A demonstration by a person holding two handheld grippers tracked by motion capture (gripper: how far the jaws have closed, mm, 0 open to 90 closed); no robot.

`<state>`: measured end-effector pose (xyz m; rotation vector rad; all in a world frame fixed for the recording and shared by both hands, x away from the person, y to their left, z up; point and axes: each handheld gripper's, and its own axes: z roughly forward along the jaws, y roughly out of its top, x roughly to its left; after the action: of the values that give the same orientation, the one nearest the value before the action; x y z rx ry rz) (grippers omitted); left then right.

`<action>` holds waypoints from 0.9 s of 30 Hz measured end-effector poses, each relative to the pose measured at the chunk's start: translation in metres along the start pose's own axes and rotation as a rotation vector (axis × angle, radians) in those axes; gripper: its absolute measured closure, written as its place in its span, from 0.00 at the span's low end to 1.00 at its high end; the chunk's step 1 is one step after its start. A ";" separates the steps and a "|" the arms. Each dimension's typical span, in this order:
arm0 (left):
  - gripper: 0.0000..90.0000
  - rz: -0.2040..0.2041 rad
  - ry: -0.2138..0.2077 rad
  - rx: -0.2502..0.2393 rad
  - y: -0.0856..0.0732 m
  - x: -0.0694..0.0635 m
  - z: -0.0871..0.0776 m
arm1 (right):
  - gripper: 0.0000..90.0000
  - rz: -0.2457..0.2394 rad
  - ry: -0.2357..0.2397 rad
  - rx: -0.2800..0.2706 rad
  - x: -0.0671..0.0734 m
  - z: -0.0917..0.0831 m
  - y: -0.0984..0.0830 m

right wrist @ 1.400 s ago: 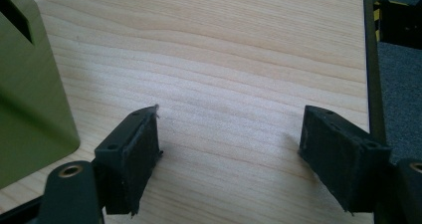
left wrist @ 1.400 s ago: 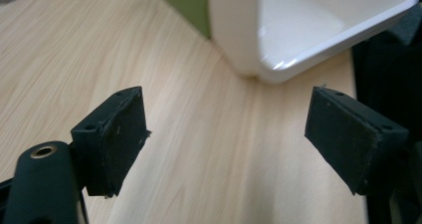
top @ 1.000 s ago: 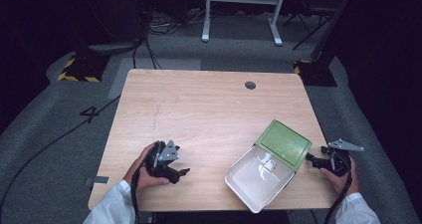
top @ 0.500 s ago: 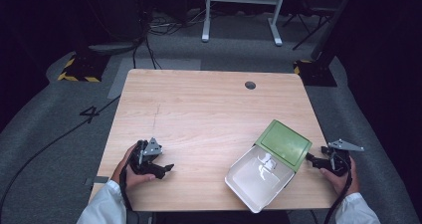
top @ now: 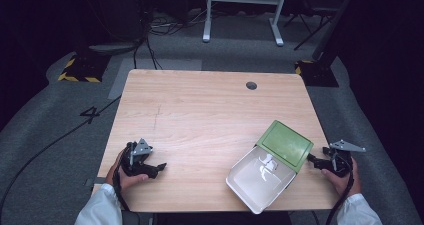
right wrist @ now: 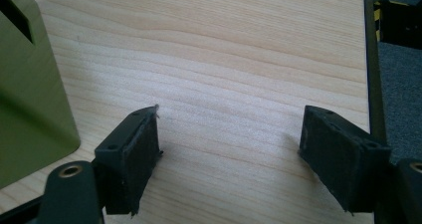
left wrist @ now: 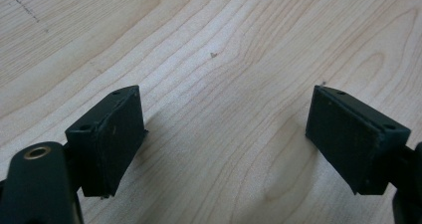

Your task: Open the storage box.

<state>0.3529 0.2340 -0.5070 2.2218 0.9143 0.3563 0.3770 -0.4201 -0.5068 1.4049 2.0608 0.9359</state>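
High view: a pale wooden desk (top: 200, 115) stands on grey carpet, and on it lies a white container (top: 257, 177) with a green lid (top: 284, 146) hinged open behind it. The container is the landmark here. It sits at the near right part of the desk, its near corner reaching the desk's front edge, and small white pieces lie inside it, too small to make out.

Well to the left of the container, near the desk's front left corner, a hand (top: 125, 177) in a white sleeve holds the left gripper (top: 159, 168); its black body rests low on the wood and points toward the container. Just to the right of the green lid, at the desk's right edge, the other hand (top: 342, 177) holds the right gripper (top: 314, 160), its tip close to the lid's right corner; whether it touches cannot be told from above.

Left gripper view: the two black fingers (left wrist: 112, 139) are spread wide apart over bare wood grain, nothing between them.

Right gripper view: the fingers (right wrist: 130, 157) are likewise spread wide with bare desk between them. The green lid (right wrist: 30, 89) stands at the left of this view, beside the left finger and apart from it, and the desk's edge with grey carpet beyond runs along the right.

A small dark round hole (top: 251, 85) marks the desk far behind the container.
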 end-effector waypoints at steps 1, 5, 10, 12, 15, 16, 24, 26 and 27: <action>0.17 0.000 0.000 0.000 0.000 0.000 0.000 | 0.26 0.000 0.000 0.000 0.000 0.000 0.000; 0.17 -0.002 -0.002 0.001 0.000 0.000 0.000 | 0.26 0.000 0.000 0.000 0.000 0.000 0.000; 0.17 0.001 -0.003 -0.002 0.000 0.001 0.001 | 0.26 0.001 0.000 0.001 0.000 0.000 0.000; 0.17 0.001 -0.003 -0.002 0.000 0.001 0.001 | 0.26 0.001 0.000 0.001 0.000 0.000 0.000; 0.17 0.001 -0.003 -0.002 0.000 0.001 0.001 | 0.26 0.001 -0.002 0.001 0.000 0.000 0.000; 0.17 0.001 -0.003 -0.002 0.000 0.001 0.001 | 0.26 0.001 -0.002 0.001 0.000 0.000 0.000; 0.17 -0.004 -0.001 0.000 0.001 0.001 0.001 | 0.26 0.000 -0.001 0.001 0.000 0.000 0.000; 0.17 -0.005 0.001 0.000 0.001 0.001 0.001 | 0.26 0.000 -0.001 0.001 0.000 0.000 0.000; 0.17 -0.004 0.001 0.001 0.001 0.001 0.001 | 0.26 0.000 0.000 0.001 0.000 0.000 0.000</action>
<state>0.3542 0.2336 -0.5070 2.2209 0.9198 0.3544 0.3771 -0.4200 -0.5069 1.4055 2.0611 0.9353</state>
